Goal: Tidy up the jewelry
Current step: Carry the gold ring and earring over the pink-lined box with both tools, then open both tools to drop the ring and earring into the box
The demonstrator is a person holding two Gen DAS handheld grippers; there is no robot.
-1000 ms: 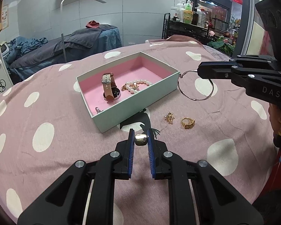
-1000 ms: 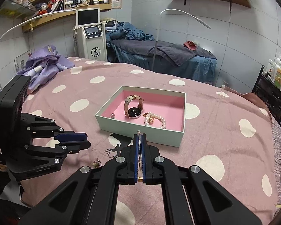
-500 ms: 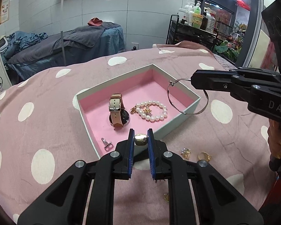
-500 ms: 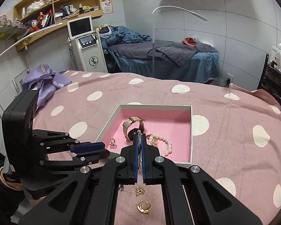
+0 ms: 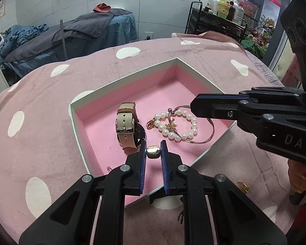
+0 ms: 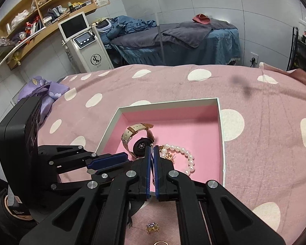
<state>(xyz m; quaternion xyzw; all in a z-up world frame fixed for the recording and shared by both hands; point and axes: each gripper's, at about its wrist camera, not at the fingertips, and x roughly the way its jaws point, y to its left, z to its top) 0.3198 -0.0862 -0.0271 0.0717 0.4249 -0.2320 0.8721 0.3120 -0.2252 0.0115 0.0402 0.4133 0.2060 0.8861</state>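
A pale box with a pink floor (image 5: 173,89) (image 6: 221,134) lies on the pink spotted cloth. Inside it are a watch with a beige strap (image 5: 126,126) (image 6: 139,143) and a pearl bracelet (image 5: 178,125) (image 6: 184,156). My left gripper (image 5: 153,152) is shut on a small gold bead-like piece (image 5: 153,152) above the box's near side. My right gripper (image 6: 152,153) (image 5: 192,106) is shut on a thin wire bangle (image 5: 206,137), which hangs over the pearl bracelet inside the box. A small clasp (image 5: 108,169) lies in the box's near corner.
A gold ring (image 5: 241,186) (image 6: 160,243) and a small gold charm (image 6: 153,226) lie on the cloth outside the box's near side. Behind the table are a massage bed (image 6: 183,38), a white machine (image 6: 85,47) and a shelf rack with bottles (image 5: 220,18).
Both grippers have moved forward and down over the box. The bangle now hangs low over the pearl bracelet; the gold piece is now above the box floor.
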